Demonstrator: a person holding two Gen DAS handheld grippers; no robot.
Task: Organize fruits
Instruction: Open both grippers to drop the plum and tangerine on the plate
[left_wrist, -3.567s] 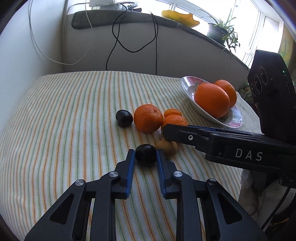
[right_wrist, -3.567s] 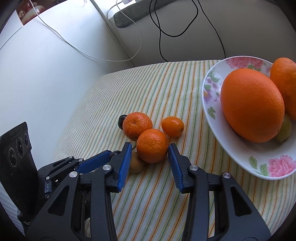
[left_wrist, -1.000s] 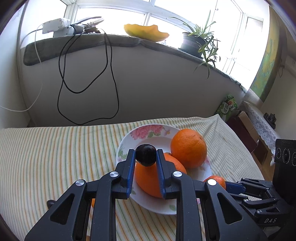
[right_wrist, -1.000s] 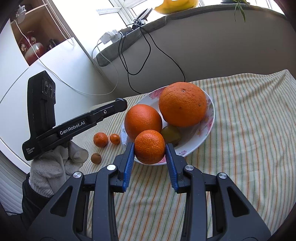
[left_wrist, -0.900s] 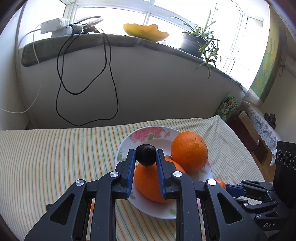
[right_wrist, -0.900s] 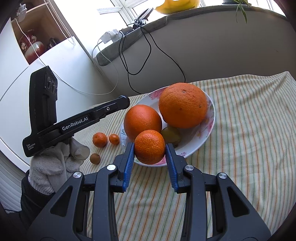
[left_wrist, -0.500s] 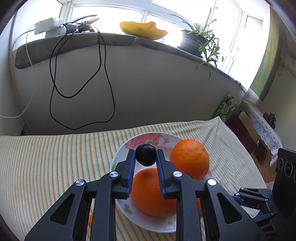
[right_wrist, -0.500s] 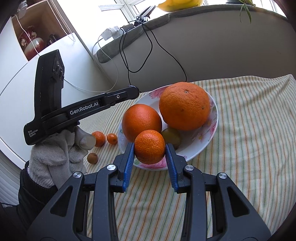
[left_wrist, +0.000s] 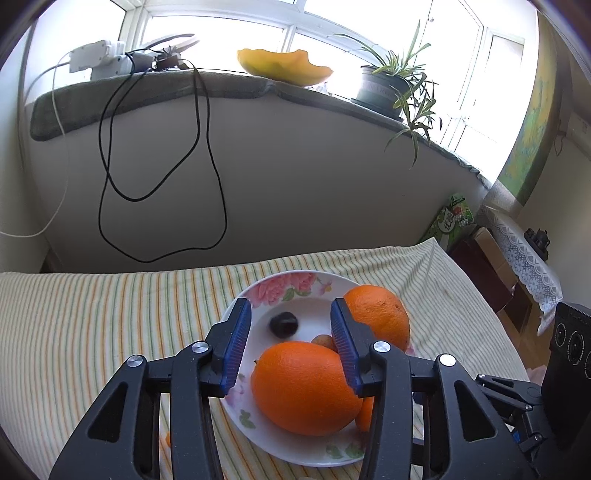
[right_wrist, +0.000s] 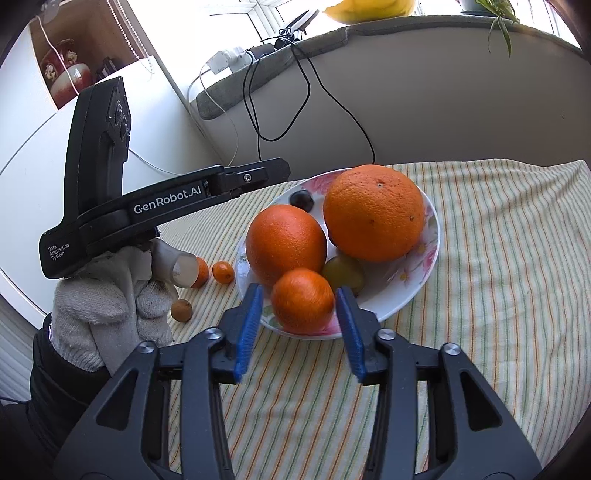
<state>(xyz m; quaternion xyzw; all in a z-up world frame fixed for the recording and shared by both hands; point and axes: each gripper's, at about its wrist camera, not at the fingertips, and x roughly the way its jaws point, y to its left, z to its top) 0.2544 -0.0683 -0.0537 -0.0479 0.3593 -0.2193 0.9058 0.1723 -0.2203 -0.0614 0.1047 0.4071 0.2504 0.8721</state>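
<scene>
A flowered white plate (left_wrist: 258, 291) holds two big oranges (left_wrist: 306, 387). My left gripper (left_wrist: 290, 314) hangs above the plate with its jaws opening. A dark plum (left_wrist: 283, 324) lies free on the plate below the gap. In the right wrist view the plate (right_wrist: 424, 273) also holds a green fruit (right_wrist: 343, 275) and the plum (right_wrist: 301, 199). A mandarin (right_wrist: 303, 300) rests at the plate's near edge. My right gripper (right_wrist: 298, 295) is opening around it, and its pads stand just off the mandarin.
Left of the plate, a kumquat (right_wrist: 223, 272), a small brown fruit (right_wrist: 181, 310) and a partly hidden mandarin (right_wrist: 200, 271) lie on the striped cloth (right_wrist: 498, 258). A gloved hand (right_wrist: 107, 295) holds the left gripper (right_wrist: 277, 171). A wall with hanging cables (left_wrist: 162, 184) stands behind.
Both grippers have opened. The plum dropped from the left fingers onto the plate, and the mandarin left the right pads and sits on the plate's near edge.
</scene>
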